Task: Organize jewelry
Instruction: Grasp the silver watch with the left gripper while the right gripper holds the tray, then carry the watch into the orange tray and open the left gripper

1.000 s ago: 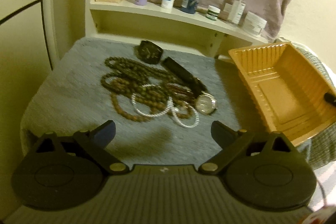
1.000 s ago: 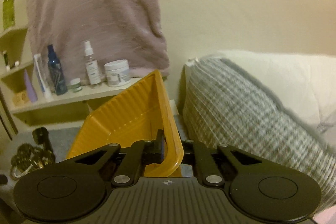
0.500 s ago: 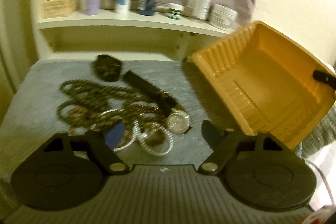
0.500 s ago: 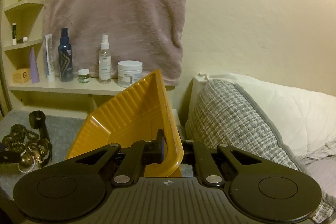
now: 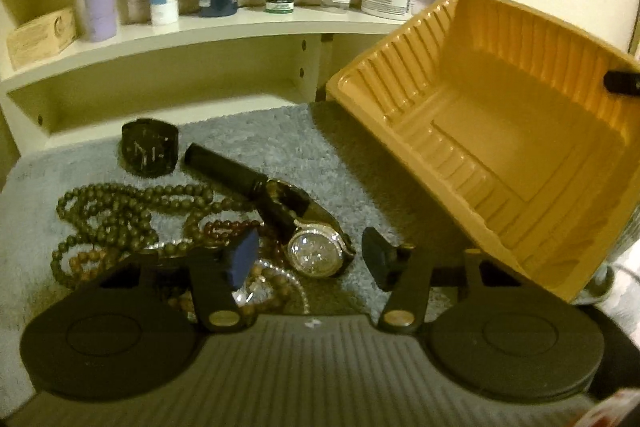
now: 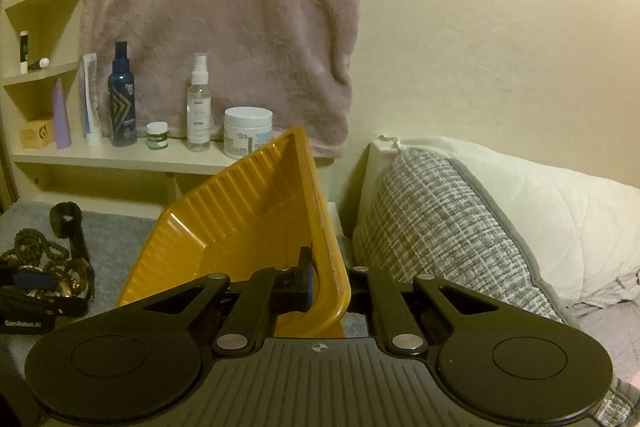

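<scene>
The left gripper (image 5: 310, 257) hangs low over the jewelry pile, and its jaws have just been closing, now about halfway in. The watch (image 5: 316, 253) sits right between the fingers, face up and sparkly, but the pads aren't pressing on it, there's still a gap on both sides. Its black strap (image 5: 224, 167) runs off toward the back left. Left of the watch is the tangle of beads (image 5: 116, 211), and some pearly bracelets (image 5: 276, 277) lie partly under the left finger. A black cuff (image 5: 150, 149) stands a bit further back, apart from the pile. All of it is on a grey mat (image 5: 304, 147), can't really tell what's underneath.

The right gripper (image 6: 320, 283) is clamped tight on the near rim of the tray (image 6: 240, 211), holding it tilted up so the open side faces the jewelry. From the left wrist view the tray is to the right of the watch, near it but not touching, with nothing inside.

Behind everything there's a shelf (image 6: 120, 157) with bottles and jars, and a towel (image 6: 224, 19) hanging on the wall. A pillow (image 6: 448, 219) is just right of the tray.
</scene>
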`<control>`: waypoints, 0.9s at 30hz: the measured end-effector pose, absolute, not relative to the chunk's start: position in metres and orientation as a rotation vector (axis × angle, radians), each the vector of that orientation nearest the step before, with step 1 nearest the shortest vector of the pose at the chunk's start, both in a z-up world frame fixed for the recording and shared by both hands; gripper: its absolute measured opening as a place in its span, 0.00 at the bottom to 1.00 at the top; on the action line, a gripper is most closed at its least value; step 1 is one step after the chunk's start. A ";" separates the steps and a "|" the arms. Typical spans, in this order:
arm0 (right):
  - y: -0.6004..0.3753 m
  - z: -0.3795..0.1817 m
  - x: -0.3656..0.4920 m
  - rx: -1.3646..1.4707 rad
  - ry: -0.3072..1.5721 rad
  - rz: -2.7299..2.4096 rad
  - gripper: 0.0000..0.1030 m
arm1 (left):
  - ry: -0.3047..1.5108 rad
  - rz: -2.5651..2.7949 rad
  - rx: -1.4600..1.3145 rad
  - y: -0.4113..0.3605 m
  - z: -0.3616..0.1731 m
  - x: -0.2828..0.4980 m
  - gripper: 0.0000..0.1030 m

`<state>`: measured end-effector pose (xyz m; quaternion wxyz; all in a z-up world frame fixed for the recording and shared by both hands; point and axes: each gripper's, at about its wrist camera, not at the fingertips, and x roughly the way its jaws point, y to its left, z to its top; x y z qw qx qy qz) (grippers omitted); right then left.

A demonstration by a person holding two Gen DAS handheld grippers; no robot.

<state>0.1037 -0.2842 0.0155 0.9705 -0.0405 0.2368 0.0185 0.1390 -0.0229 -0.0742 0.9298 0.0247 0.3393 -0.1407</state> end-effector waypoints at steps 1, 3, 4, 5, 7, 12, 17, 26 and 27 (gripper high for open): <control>-0.284 0.015 0.104 -0.083 0.479 0.036 0.07 | 0.693 -0.290 0.064 -0.024 -0.074 0.140 0.51; -0.284 0.015 0.103 -0.082 0.484 0.033 0.07 | 0.690 -0.292 0.101 -0.028 -0.075 0.141 0.46; -0.284 0.014 0.103 -0.082 0.486 0.032 0.06 | 0.689 -0.293 0.120 -0.030 -0.076 0.141 0.41; -0.284 0.014 0.103 -0.083 0.487 0.032 0.06 | 0.692 -0.296 0.139 -0.032 -0.077 0.141 0.41; -0.284 0.014 0.103 -0.079 0.491 0.031 0.06 | 0.692 -0.297 0.167 -0.036 -0.078 0.141 0.39; -0.286 0.016 0.105 -0.082 0.489 0.034 0.06 | 0.697 -0.302 0.176 -0.039 -0.077 0.139 0.34; -0.285 0.016 0.105 -0.082 0.486 0.030 0.06 | 0.706 -0.300 0.131 -0.033 -0.073 0.138 0.34; -0.285 0.017 0.106 -0.082 0.484 0.033 0.06 | 0.665 -0.309 0.084 -0.028 -0.054 0.137 0.34; -0.285 0.017 0.106 -0.081 0.484 0.034 0.06 | 0.661 -0.315 0.072 -0.028 -0.050 0.137 0.34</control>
